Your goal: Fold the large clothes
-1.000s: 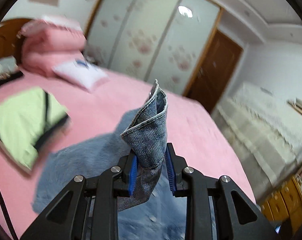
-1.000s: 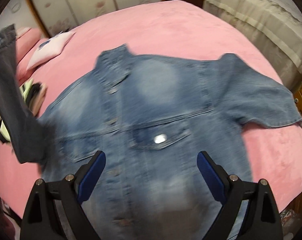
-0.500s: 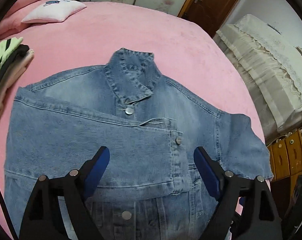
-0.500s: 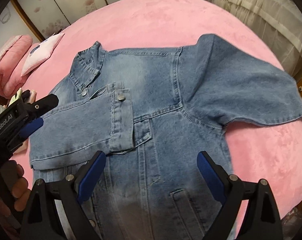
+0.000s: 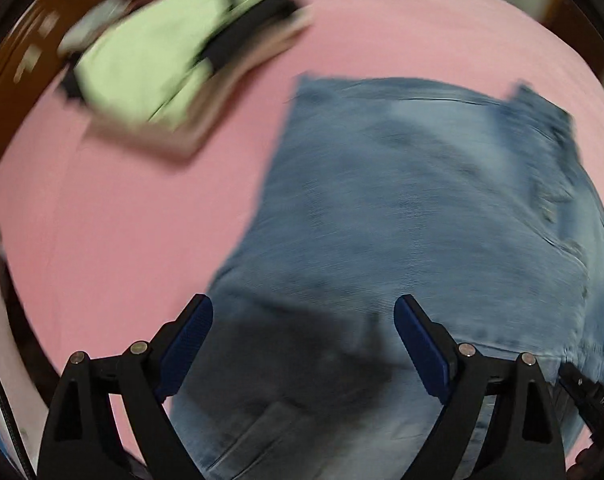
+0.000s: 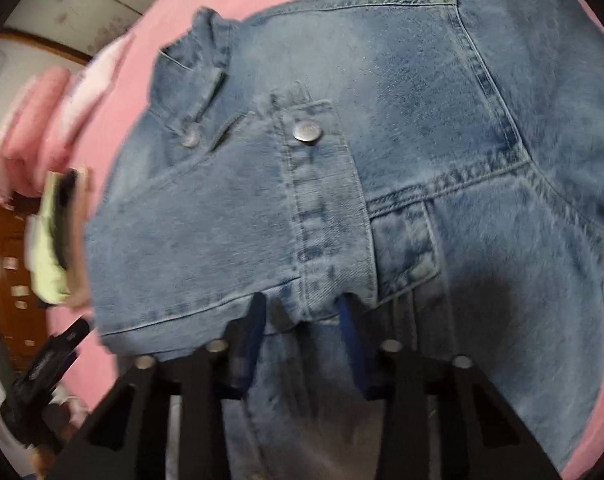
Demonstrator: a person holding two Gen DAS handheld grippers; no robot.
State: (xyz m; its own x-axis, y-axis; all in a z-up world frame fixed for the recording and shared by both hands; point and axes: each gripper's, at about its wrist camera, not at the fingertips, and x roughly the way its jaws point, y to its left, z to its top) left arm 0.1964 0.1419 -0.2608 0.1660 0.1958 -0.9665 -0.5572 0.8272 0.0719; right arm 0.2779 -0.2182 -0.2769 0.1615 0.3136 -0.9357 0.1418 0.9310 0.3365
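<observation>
While one sleeve (image 6: 221,216) lies folded across the jacket (image 6: 442,92) on the bed (image 5: 113,216), right tongs (image 6: 302,316) pinch its cuff — left tongs (image 5: 304,344) gape empty; the other sleeve and body remain unfolded.

Two black handheld grippers with blue-padded fingers

The left gripper (image 5: 304,344) is built from black angular linkages, silver screws are set at the pivots, and ribbed blue fingers (image 5: 420,350) are seen. The same black frame and silver screws are shown on the right gripper (image 6: 302,320). White lettering is glimpsed, blurred.
</observation>
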